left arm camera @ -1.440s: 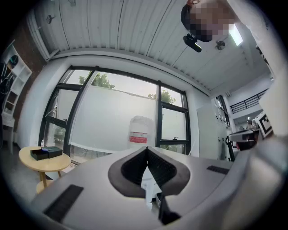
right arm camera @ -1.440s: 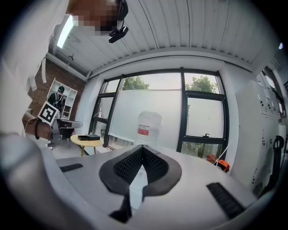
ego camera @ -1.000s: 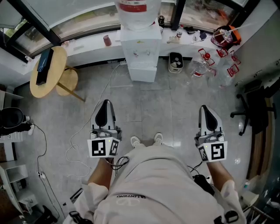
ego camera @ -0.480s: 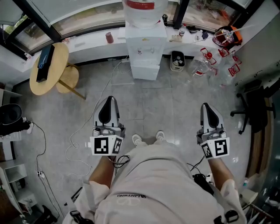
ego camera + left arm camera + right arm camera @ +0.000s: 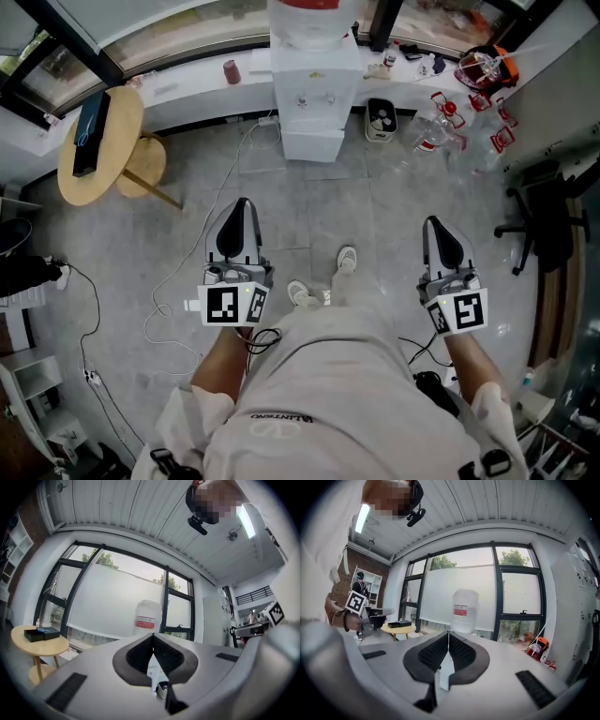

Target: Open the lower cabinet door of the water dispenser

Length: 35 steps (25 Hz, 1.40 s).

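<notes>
The white water dispenser (image 5: 314, 84) stands against the window wall at the top centre of the head view, its bottle (image 5: 309, 14) on top. Its lower cabinet door (image 5: 312, 145) faces me and looks closed. Both grippers are held out over the grey floor, well short of the dispenser. My left gripper (image 5: 242, 204) is shut with nothing in it, and my right gripper (image 5: 433, 223) is likewise shut and empty. The bottle (image 5: 148, 616) shows beyond the closed left gripper (image 5: 153, 635) in the left gripper view. It also rises as the bottle (image 5: 465, 611) above the right gripper (image 5: 448, 633).
A round wooden table (image 5: 112, 155) with a black box (image 5: 89, 136) stands at the left, a stool under it. White cables (image 5: 178, 281) trail over the floor. A small bin (image 5: 380, 117) and clear bottles (image 5: 441, 136) lie right of the dispenser. A black office chair (image 5: 548, 216) is far right.
The person has stepped toward the dispenser, one foot now ahead. Both grippers have moved forward with the body. Their jaws look the same.
</notes>
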Motion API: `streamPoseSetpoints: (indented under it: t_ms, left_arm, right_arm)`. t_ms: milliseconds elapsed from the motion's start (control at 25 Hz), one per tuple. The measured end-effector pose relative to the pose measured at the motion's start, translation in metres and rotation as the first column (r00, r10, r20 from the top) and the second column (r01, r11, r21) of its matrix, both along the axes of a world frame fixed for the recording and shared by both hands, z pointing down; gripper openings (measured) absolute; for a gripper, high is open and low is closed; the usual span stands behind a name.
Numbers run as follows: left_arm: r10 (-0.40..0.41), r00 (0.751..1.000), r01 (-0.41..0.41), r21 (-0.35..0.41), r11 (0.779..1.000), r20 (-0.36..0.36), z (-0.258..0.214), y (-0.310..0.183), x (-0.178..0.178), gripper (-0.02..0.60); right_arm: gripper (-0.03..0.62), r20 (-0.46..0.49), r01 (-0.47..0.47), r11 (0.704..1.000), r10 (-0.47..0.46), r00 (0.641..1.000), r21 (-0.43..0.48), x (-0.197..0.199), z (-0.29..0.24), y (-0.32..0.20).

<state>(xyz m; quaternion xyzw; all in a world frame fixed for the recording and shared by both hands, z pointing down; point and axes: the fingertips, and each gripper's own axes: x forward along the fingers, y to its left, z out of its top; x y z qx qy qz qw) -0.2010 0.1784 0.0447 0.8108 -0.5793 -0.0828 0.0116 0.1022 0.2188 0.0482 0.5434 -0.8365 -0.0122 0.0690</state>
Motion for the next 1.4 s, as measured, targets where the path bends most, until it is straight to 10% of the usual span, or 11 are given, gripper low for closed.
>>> streamPoseSetpoints:
  t_ms: [1400]
  left_arm:
    - [-0.064, 0.995, 0.068, -0.054, 0.996, 0.076, 0.033, -0.218, 0.145, 0.006]
  right_arm:
    - [0.014, 0.054, 0.258, 0.965, -0.256, 0.965, -0.045, 0.077, 0.044, -0.255]
